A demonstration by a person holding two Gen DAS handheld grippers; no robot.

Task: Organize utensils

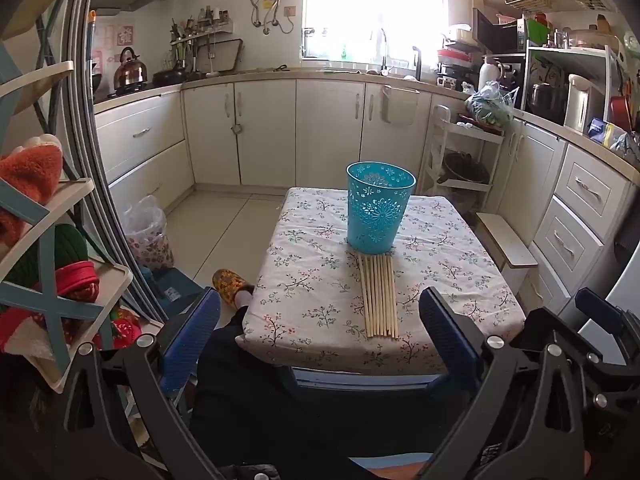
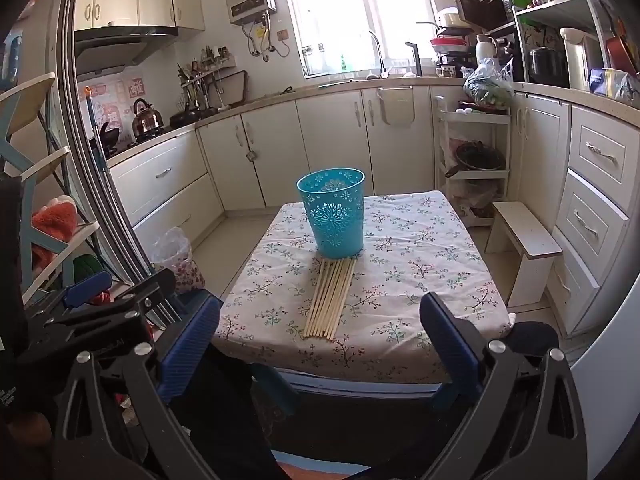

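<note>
**Chopsticks laid out, nothing picked up yet**

On the small table (image 1: 460,240) w/ the floral cloth, a row of pale wooden chopsticks (image 1: 379,298) lies flat, side by side, approx. parallel, far ends touching or just under the base of the teal cut-out basket (image 1: 378,208). Basket stands upright, mouth up, toward the far-middle of the table; in these views it looks empty, though the bottom is partly hidden. Near ends of the sticks stop short of the front table edge.

Left gripper (image 1: 320,332) hangs back off the near edge, jaws spread wide, nothing between them. Right gripper (image 2: 320,332) same: wide apart, holding nothing, also short of the table. Both point roughly at the sticks; the right wrist view has the chopsticks (image 2: 330,300) slanting a bit left of the basket (image 2: 332,212).

Step in hand, as I judge it: first grab. Tips for doing it well:

- Come in low and close across the row, not along it, so the pads take a few sticks as a bundle rather than one rolling away.
- Grip nearer the front half; the far ends sit against the basket and lifting there could nudge or tip it, since it looks light.
- The free gripper could steady the basket wall during the drop.
- Tilt the bundle upright before lowering into the mouth; sticks are long vs. the basket, so a slanted entry could catch the rim.
- The cloth is soft; pressing down may bunch it.
</note>
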